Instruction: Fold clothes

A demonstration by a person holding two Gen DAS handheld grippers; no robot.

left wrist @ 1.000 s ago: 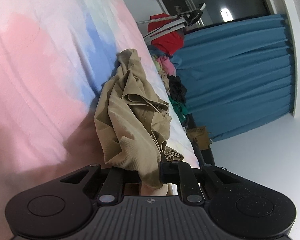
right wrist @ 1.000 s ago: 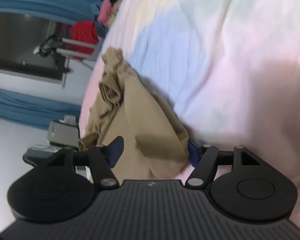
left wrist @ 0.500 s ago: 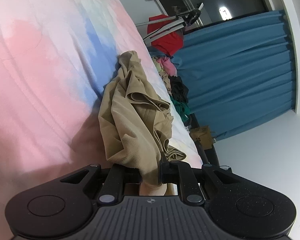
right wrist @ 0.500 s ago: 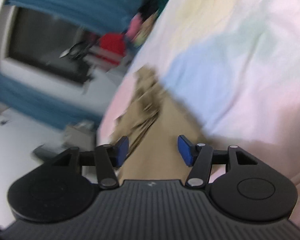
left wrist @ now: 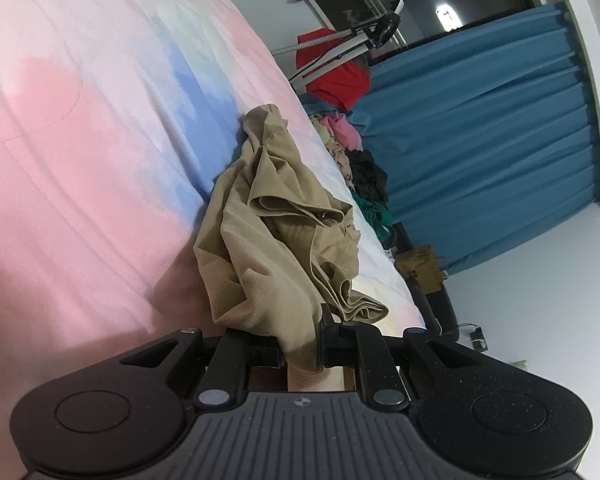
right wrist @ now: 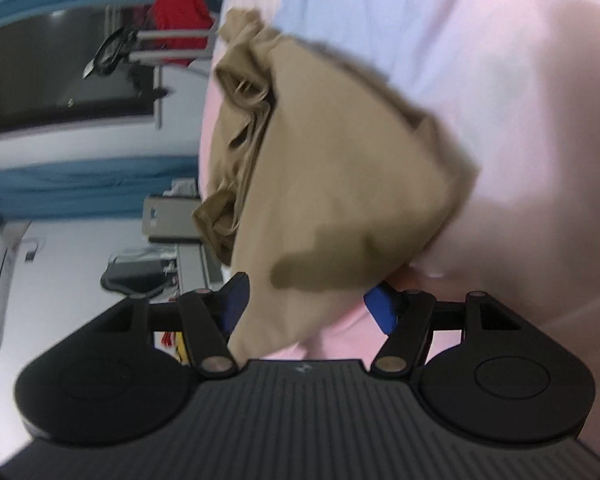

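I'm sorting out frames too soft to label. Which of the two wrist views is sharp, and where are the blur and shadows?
Left wrist view: sharp; the tan garment shows its ribbed weave and casts a shadow on the pastel bedspread, with fisheye bending at the edges. Right wrist view: motion-blurred; the garment's edges smear, and a dark shadow falls across its lower part.

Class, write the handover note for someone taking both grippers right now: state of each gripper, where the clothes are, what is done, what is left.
Left gripper: shut on an edge of the tan garment.
Right gripper: jaws opening, tan cloth between the blue pads, not pinched.
Garment: bunched and crumpled, lying on the pastel bedsheet near the bed's edge.
More clothes are piled at the far end of the bed.
Done: one edge gripped. No fold visible.
Left: probably grip a second edge with the right, spread the garment flat, fold it.
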